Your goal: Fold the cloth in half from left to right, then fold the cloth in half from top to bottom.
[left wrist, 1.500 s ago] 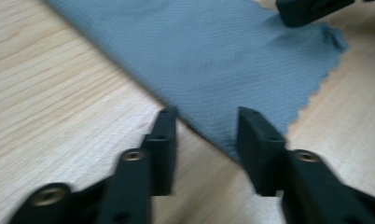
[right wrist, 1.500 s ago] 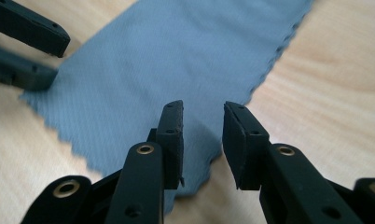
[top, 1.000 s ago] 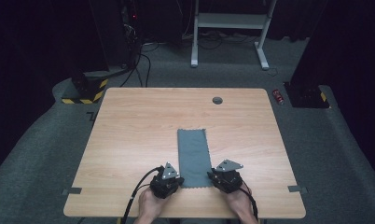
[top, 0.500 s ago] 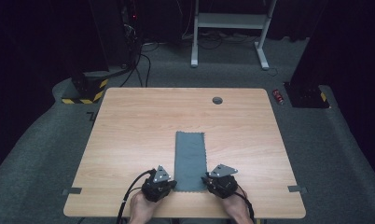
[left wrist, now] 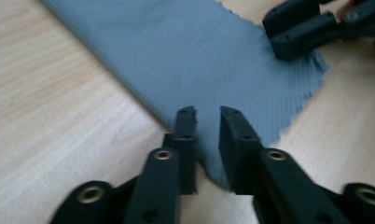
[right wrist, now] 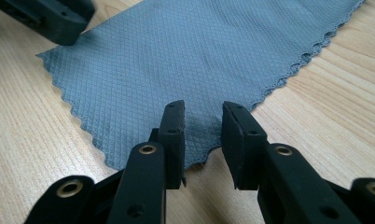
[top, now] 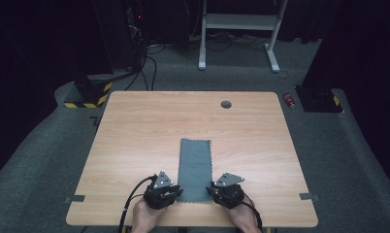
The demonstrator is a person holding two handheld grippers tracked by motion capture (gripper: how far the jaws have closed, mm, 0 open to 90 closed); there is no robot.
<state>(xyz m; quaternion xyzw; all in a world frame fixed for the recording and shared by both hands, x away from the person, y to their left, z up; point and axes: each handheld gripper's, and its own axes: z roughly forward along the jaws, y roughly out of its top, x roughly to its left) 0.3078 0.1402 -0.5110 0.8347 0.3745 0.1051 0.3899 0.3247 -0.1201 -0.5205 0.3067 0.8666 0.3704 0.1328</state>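
Two grippers: I have the left gripper (top: 170, 193) and the right gripper (top: 221, 192) low at the near edge of the bench (top: 135, 126), one at each near corner of the cloth (top: 195, 167).
Cloth: a grey-blue strip with a fine diamond weave and scalloped ends, lying flat on the wood, long side running away from me, near the middle of the bench towards my side.
Left jaws: parted, with a narrow gap, straddling the near left corner of the cloth (left wrist: 213, 70); nothing is pinched between them yet.
Right jaws: released as well, gap a little wider, set over the near right corner (right wrist: 199, 60); the fabric edge sits between them but is not clamped.
Likely step: I judge this to be the moment before closing on both corners, to lift or fold the strip.
Risk, missed pinch: the cloth is thin and flat on the wood, so jaws that close too high may slide over it and catch nothing.
Risk, uneven grab: if one side bites before the other, the strip may skew or bunch.
Risk, scraping: pressing down hard could drag the jaw tips on the bench.
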